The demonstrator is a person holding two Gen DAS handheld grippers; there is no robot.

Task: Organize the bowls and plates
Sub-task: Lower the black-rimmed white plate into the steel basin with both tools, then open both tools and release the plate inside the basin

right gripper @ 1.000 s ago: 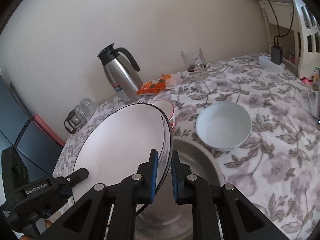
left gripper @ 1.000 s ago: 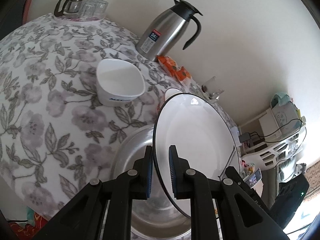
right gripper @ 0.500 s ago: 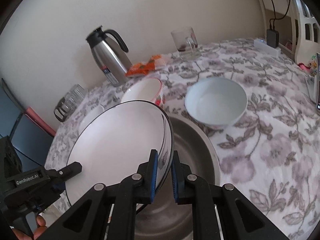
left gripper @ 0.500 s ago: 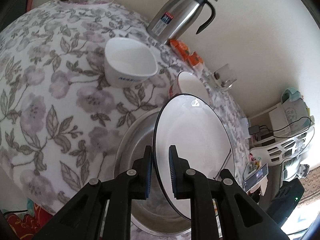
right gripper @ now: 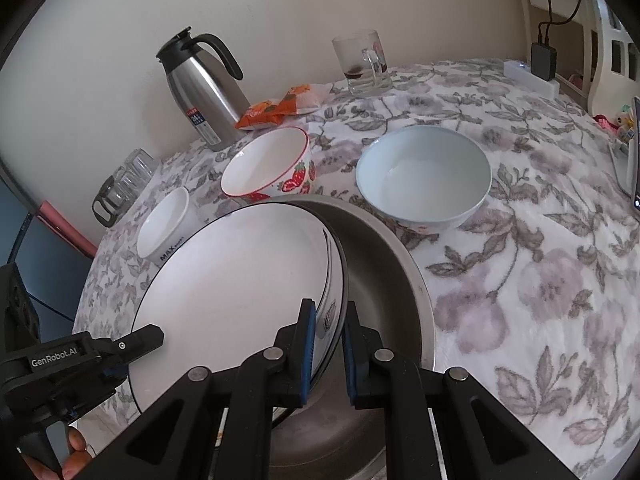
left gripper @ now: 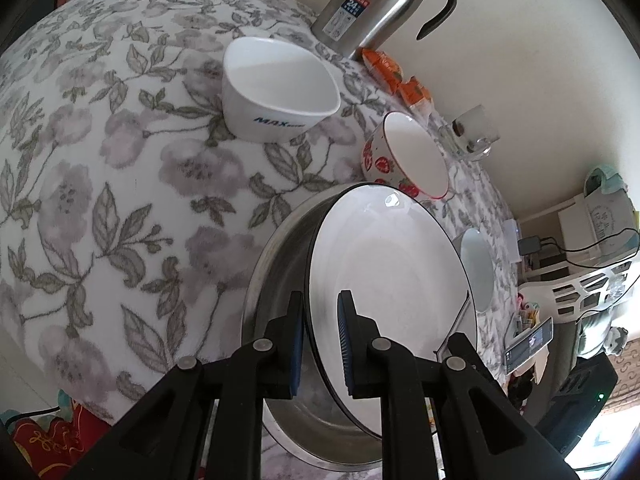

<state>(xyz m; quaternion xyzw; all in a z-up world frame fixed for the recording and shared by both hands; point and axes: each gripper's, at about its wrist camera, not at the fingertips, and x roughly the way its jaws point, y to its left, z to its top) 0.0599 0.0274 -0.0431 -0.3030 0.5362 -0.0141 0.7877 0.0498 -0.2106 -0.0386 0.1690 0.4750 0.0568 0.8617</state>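
Plate (left gripper: 384,280) lowered toward steel basin (right gripper: 396,280); left tool (left gripper: 320,340), right tool (right gripper: 328,344) both clamped on rim.

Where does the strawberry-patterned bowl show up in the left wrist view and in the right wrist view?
Left wrist view: the strawberry bowl sits right of centre in the upper half, just beyond the far rim of the white plate.
Right wrist view: the strawberry bowl sits left of centre, again just past the plate's far rim.
Shared landmark: the steel thermos jug by the wall behind it.
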